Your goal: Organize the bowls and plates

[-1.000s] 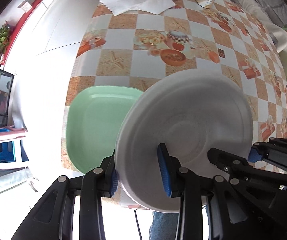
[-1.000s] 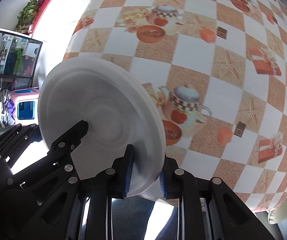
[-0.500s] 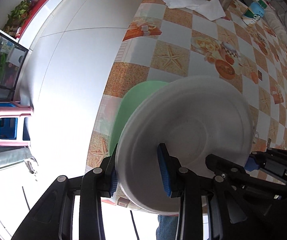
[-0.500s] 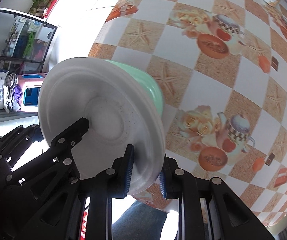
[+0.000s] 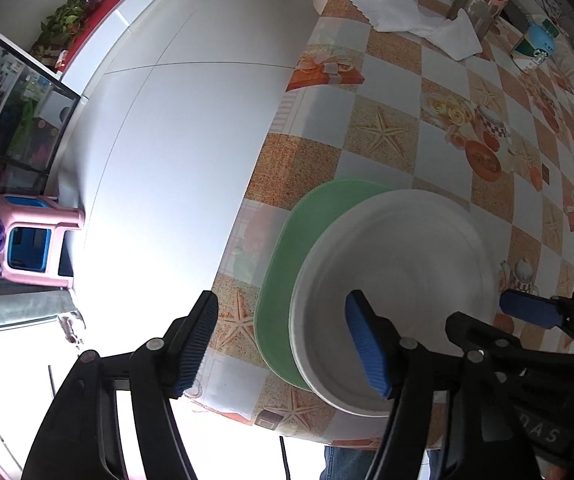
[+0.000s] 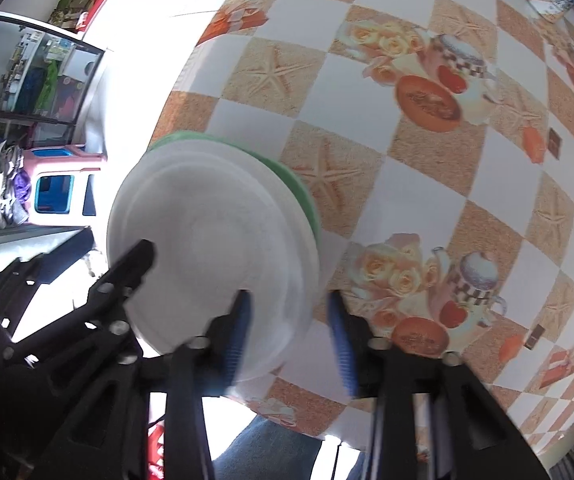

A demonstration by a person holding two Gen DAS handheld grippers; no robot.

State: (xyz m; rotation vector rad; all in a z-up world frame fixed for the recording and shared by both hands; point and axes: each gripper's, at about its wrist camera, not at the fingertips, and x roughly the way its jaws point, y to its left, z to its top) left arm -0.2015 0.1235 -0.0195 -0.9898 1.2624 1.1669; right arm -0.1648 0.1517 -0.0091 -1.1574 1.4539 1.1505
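White plate (image 5: 403, 264) rests on green plate (image 5: 307, 232); my left gripper (image 5: 283, 340) and right gripper (image 6: 291, 336) straddle its rim, both released

The white plate (image 5: 403, 264) looked like smooth matt plastic, and the green plate (image 5: 287, 264) under it, at lower centre of the left wrist view, showed a smooth, faintly satiny plastic face. The tablecloth (image 5: 387, 136) was a glossy printed sheet, and the floor (image 5: 175, 128) at left was polished, glaring tile. The left gripper (image 5: 283, 344) was matt black plastic with ribbed blue pads (image 5: 367, 348), and a white cloth (image 5: 419, 20) lay crumpled at upper right.
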